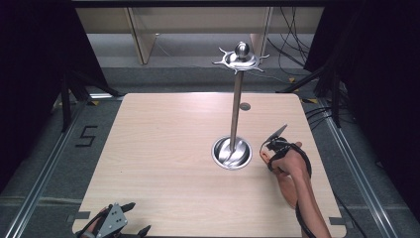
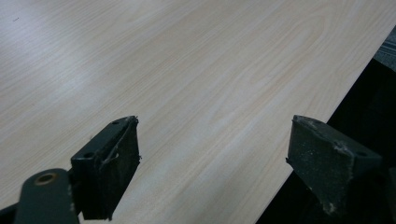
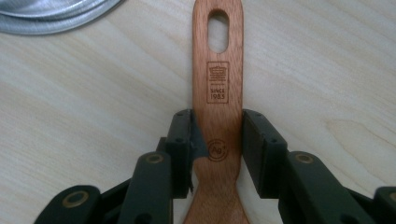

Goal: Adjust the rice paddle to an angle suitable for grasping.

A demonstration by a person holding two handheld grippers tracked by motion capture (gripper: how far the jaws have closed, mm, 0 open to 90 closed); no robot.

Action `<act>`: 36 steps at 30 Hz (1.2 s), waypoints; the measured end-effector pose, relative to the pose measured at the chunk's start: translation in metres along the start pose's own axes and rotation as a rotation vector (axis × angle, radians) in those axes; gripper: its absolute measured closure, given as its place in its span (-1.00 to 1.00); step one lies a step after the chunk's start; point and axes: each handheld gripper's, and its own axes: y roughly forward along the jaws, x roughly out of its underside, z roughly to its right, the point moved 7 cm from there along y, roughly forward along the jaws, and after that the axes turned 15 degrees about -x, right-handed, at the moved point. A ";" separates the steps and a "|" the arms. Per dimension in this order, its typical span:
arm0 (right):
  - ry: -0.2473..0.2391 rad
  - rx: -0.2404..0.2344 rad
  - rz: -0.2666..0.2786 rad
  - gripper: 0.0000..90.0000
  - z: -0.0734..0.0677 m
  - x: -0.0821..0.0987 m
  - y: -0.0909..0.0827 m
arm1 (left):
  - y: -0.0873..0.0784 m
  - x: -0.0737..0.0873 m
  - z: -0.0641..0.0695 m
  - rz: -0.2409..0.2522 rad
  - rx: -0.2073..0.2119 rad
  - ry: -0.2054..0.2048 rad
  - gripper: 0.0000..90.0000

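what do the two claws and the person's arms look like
Both claws are black, each with two blocky jaws faced with dark, scuffed pads and joined by links with brass-coloured rivets. The left claw carries a grey three-cornered plate with small holes on top. The right claw is strapped to the right hand by black bands, and a black cable trails back along the forearm. No sleeves are visible on the forearms.

1 overhead view, 2 close tongs-mounted views, shared table (image 1: 163, 148)
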 end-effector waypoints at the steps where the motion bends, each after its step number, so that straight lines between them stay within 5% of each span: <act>1: -0.008 -0.003 -0.003 0.47 0.000 0.000 0.000 | 0.000 0.000 0.000 0.002 0.004 0.001 -0.64; 4: 0.026 0.005 -0.024 0.47 0.000 0.003 -0.002 | 0.000 0.000 0.000 0.001 0.000 0.001 -0.64; 12: -0.013 0.001 -0.018 0.47 0.002 0.008 -0.003 | 0.000 -0.002 0.000 0.014 -0.009 -0.028 -0.64; 16: -0.017 -0.024 0.032 0.47 0.003 0.013 -0.009 | -0.001 -0.001 0.001 0.000 0.005 -0.025 -0.64; 18: -0.021 -0.014 0.059 0.47 0.002 0.015 -0.014 | 0.000 -0.001 -0.004 0.004 -0.006 0.036 -0.64; 20: -0.036 -0.015 0.067 0.47 0.002 0.016 -0.015 | 0.000 0.000 -0.003 -0.004 -0.011 0.023 -0.64; 21: -0.031 -0.016 0.085 0.47 0.001 0.019 -0.020 | 0.000 -0.001 0.000 0.005 0.000 -0.022 -0.64; 32: -0.116 -0.042 0.272 0.47 -0.006 0.027 -0.047 | 0.000 -0.001 0.000 0.008 -0.003 -0.017 -0.64; 33: -0.146 -0.045 0.320 0.47 -0.007 0.028 -0.054 | 0.000 0.000 -0.004 -0.002 -0.013 0.025 -0.64; 36: -0.141 -0.050 0.353 0.47 -0.011 0.032 -0.059 | 0.001 0.000 -0.004 0.007 -0.015 0.011 -0.64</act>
